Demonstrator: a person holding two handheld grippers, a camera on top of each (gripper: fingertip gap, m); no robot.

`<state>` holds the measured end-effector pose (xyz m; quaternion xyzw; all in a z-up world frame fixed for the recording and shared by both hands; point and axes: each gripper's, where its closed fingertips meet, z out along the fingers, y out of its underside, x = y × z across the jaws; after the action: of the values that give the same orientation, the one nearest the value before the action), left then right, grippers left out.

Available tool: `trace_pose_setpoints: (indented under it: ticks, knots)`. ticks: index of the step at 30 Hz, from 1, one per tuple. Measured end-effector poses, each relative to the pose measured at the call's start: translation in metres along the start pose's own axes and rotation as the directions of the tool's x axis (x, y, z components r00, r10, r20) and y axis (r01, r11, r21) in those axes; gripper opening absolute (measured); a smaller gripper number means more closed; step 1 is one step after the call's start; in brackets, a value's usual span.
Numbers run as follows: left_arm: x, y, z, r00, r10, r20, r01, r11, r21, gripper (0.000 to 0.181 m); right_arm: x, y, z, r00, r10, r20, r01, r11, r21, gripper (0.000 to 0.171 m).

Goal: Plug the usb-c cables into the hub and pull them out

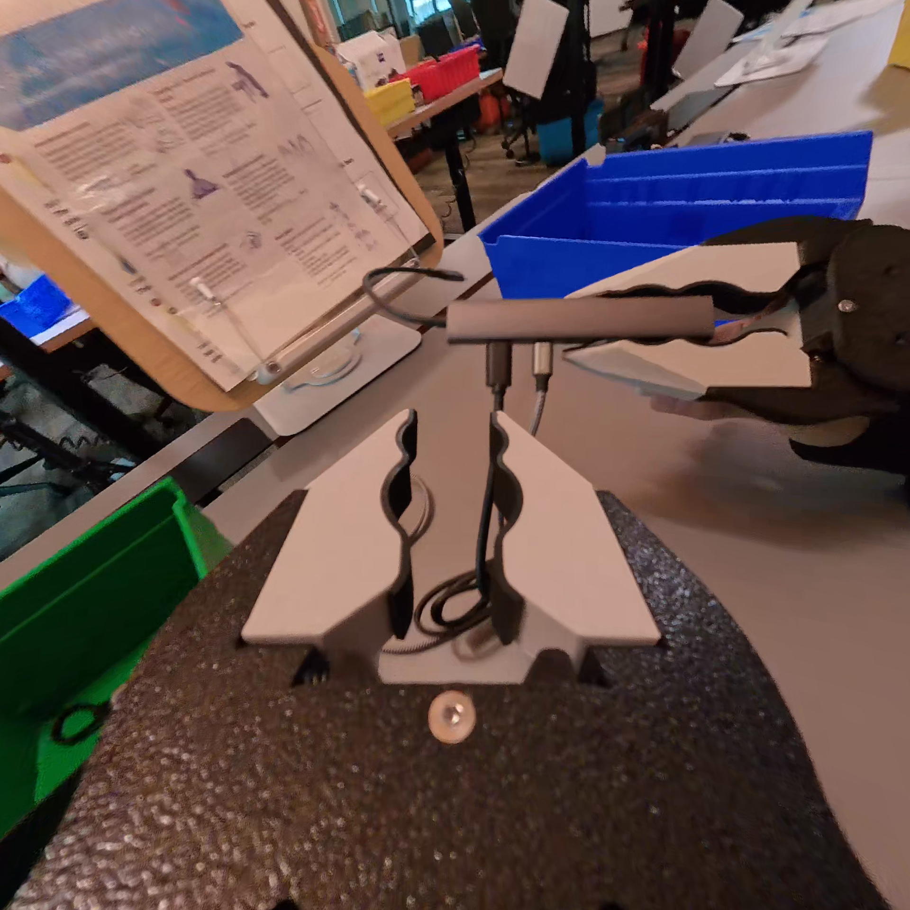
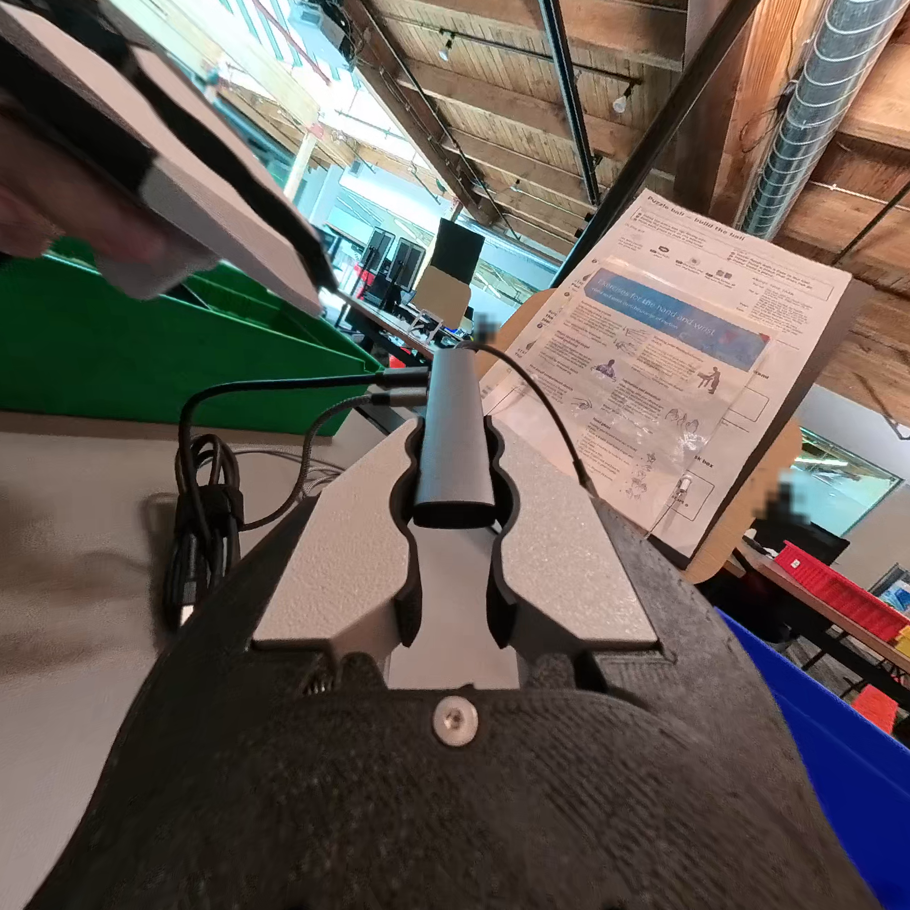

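The grey hub [image 1: 581, 320] is held in the air above the table by my right gripper [image 2: 453, 433], which is shut on it [image 2: 455, 443]. Two usb-c cables are plugged into its side: a black one [image 1: 498, 367] and a silver braided one [image 1: 541, 362]. In the right wrist view they enter the hub from the left, the black plug [image 2: 399, 378] above the silver plug [image 2: 396, 396]. My left gripper [image 1: 453, 418] is open just below the hub. The black cable runs down between its fingers, close to the right finger [image 1: 507, 443]. The hub's own short black lead [image 1: 394, 300] loops off its far end.
A blue bin [image 1: 689, 207] stands behind the hub and a green bin [image 1: 88, 591] at the left. A document stand with printed sheets [image 1: 207, 197] is at the back left. Coiled cable slack [image 2: 207, 512] lies on the grey table [image 1: 738, 541]. Tip to tip, the grippers are about 8 cm apart.
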<state>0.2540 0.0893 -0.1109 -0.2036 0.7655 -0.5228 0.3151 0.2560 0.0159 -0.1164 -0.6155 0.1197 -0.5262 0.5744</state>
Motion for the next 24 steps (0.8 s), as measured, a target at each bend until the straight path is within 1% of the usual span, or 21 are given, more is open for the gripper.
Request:
trace_pose_setpoints:
  ticks: [4, 7, 10, 13, 16, 19, 21, 24]
  knots:
    - [-0.020, 0.020, -0.023, 0.996, -0.063, 0.071, 0.064, 0.998, -0.019, 0.032, 0.009, -0.014, -0.001, 1.000, -0.009, -0.023, 0.010, 1.000, 0.022, 0.022]
    - [-0.038, 0.022, -0.034, 0.988, -0.102, 0.113, 0.103, 0.995, -0.008, 0.036, 0.031, -0.044, -0.002, 0.998, 0.041, -0.052, -0.038, 0.997, 0.061, 0.023]
    - [-0.046, 0.026, -0.038, 0.983, -0.144, 0.109, 0.144, 0.990, 0.011, 0.035, 0.073, -0.083, -0.006, 0.991, 0.050, -0.122, -0.039, 0.996, 0.086, 0.022]
    - [-0.048, 0.038, -0.034, 0.982, -0.163, 0.092, 0.166, 0.986, -0.024, 0.035, 0.125, -0.127, -0.013, 0.979, -0.005, -0.202, 0.022, 0.997, 0.080, 0.023]
    - [-0.047, 0.046, -0.027, 0.983, -0.169, 0.071, 0.173, 0.984, -0.048, 0.036, 0.186, -0.171, -0.027, 0.948, -0.071, -0.310, 0.096, 0.993, 0.068, 0.022]
    - [-0.047, 0.048, -0.022, 0.983, -0.175, 0.057, 0.178, 0.983, -0.049, 0.036, 0.239, -0.213, -0.042, 0.914, -0.085, -0.396, 0.128, 0.988, 0.084, 0.022]
    - [-0.047, 0.046, -0.020, 0.980, -0.192, 0.042, 0.194, 0.980, -0.042, 0.035, 0.267, -0.236, -0.045, 0.899, -0.090, -0.428, 0.139, 0.987, 0.085, 0.022]
    - [-0.047, 0.043, -0.017, 0.979, -0.201, 0.028, 0.202, 0.979, -0.018, 0.034, 0.301, -0.262, -0.037, 0.897, -0.107, -0.430, 0.142, 0.989, 0.049, 0.022]
